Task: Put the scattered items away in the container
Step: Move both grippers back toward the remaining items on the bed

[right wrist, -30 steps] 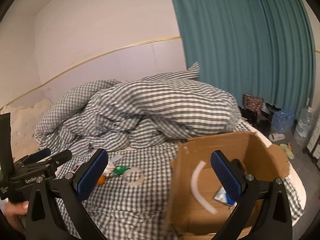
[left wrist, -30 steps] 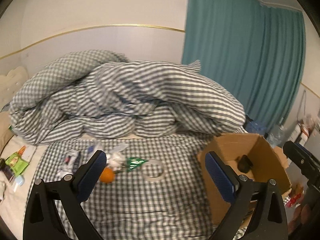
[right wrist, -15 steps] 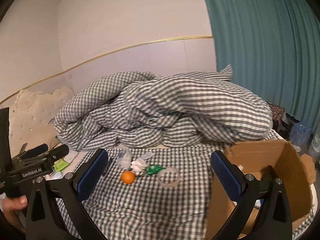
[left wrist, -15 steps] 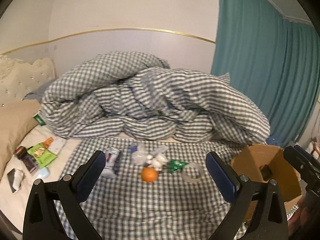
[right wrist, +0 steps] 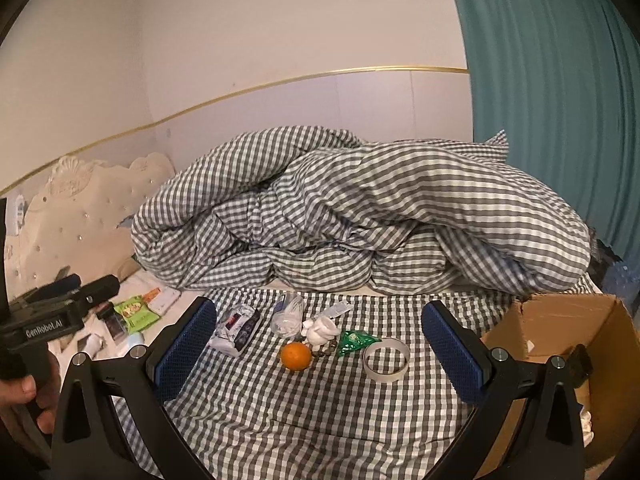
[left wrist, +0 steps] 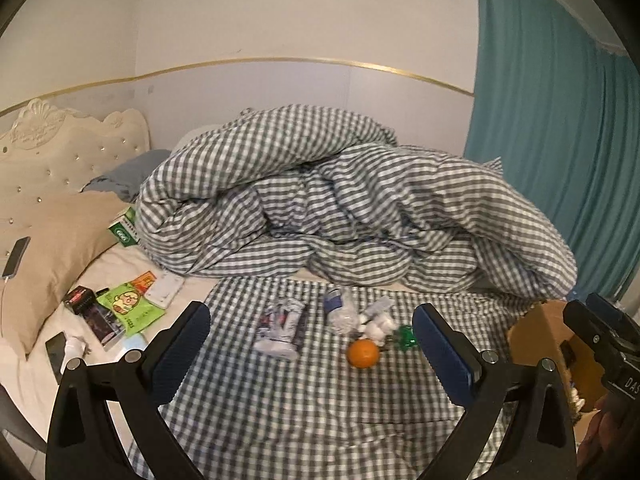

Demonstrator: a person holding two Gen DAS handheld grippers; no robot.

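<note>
Landmark: orange [right wrist: 295,356] on gingham sheet [right wrist: 280,412] of bed.
Far left of orange: green snack packet [right wrist: 134,309] on cream bedding.
Left of orange: silver pouch [right wrist: 237,329].
Just behind orange: crumpled clear plastic [right wrist: 288,314], white wad [right wrist: 319,330].
Right of orange: green wrapper [right wrist: 352,342], then tape roll [right wrist: 386,360].
Far right of orange: cardboard box [right wrist: 560,344], open-topped.
Left gripper [left wrist: 310,354]: fingers spread wide, holding nothing.
Right gripper [right wrist: 318,354]: fingers spread wide, holding nothing.

Dim, soft indoor light with faint shadows, slight grain, and strong fisheye bending with dark vignetted corners
</note>
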